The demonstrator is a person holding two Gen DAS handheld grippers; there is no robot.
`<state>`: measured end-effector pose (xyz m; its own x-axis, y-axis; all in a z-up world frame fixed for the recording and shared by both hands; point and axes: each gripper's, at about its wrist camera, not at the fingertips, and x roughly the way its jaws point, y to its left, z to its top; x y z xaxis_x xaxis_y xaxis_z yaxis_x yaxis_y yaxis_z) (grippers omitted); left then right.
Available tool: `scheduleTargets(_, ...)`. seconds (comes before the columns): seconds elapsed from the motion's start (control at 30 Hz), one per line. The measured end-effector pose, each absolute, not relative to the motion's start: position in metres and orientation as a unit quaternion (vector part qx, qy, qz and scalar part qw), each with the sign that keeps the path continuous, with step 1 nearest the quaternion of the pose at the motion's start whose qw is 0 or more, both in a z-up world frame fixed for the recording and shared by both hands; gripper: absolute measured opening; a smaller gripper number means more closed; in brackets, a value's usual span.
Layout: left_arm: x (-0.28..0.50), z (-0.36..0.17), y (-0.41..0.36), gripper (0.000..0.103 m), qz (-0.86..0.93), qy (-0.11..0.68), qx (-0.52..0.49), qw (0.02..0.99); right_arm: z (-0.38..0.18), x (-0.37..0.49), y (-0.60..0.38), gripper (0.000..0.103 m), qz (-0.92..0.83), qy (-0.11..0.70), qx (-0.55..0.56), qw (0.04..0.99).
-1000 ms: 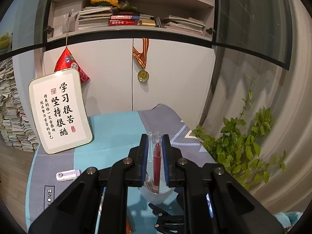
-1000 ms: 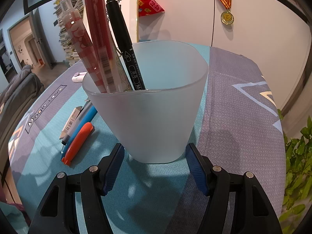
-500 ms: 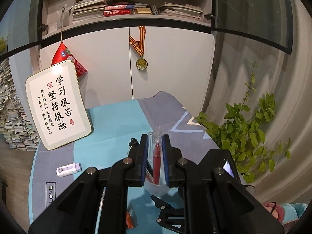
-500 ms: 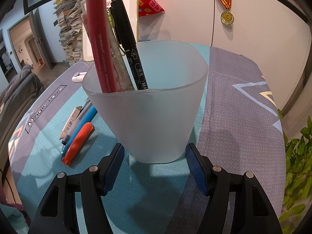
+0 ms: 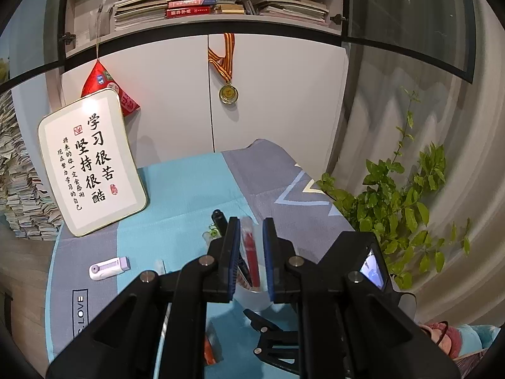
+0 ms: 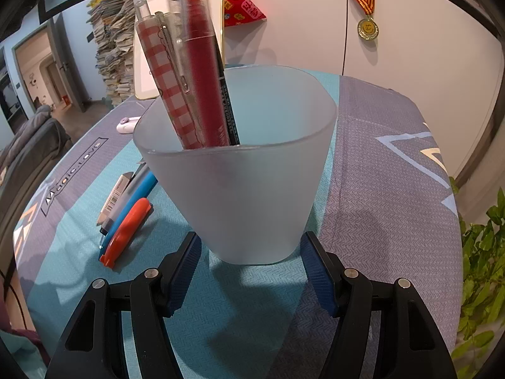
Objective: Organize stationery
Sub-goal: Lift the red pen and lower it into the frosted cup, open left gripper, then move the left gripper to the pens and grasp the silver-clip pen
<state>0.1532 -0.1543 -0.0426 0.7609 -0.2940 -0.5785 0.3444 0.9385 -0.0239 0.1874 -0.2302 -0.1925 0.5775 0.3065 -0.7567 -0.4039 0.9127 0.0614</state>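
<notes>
The left tool (image 5: 249,249) hangs released around the red pen (image 6: 202,75) standing in the frosted cup (image 6: 243,189); the right tool (image 6: 249,271) sits spread beside the cup's base.

I saw a framed calligraphy board (image 5: 91,162) leaning against the white cabinet (image 5: 277,94). A gold medal (image 5: 228,93) hung there, beside a leafy plant (image 5: 397,208).

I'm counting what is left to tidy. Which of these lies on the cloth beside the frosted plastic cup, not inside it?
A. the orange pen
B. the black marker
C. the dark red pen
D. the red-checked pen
A: the orange pen lies flat on the teal cloth left of the frosted plastic cup, while the red-checked pen, black marker and dark red pen stand inside it.
</notes>
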Motion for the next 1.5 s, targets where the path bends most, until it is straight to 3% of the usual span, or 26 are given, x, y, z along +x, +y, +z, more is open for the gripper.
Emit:
scheduleTargets(0.7, 0.158, -0.053, -0.111, 0.014, -0.108, 0.312, 0.021, 0.944, -0.192, 0.187, -0.231, 0.067, 0.200, 0.414, -0.059, 0.886)
scheduleTargets(1.17, 0.201, -0.136, -0.061, 0.014, -0.040, 0.443, -0.008, 0.895, -0.192, 0.187, -0.231, 0.067, 0.200, 0.414, -0.059, 0.886)
scheduleTargets(1.5, 0.223, -0.163, -0.057, 0.013, -0.019, 0.464, 0.001, 0.886, -0.192, 0.187, -0.230, 0.067, 0.200, 0.414, -0.060, 0.886)
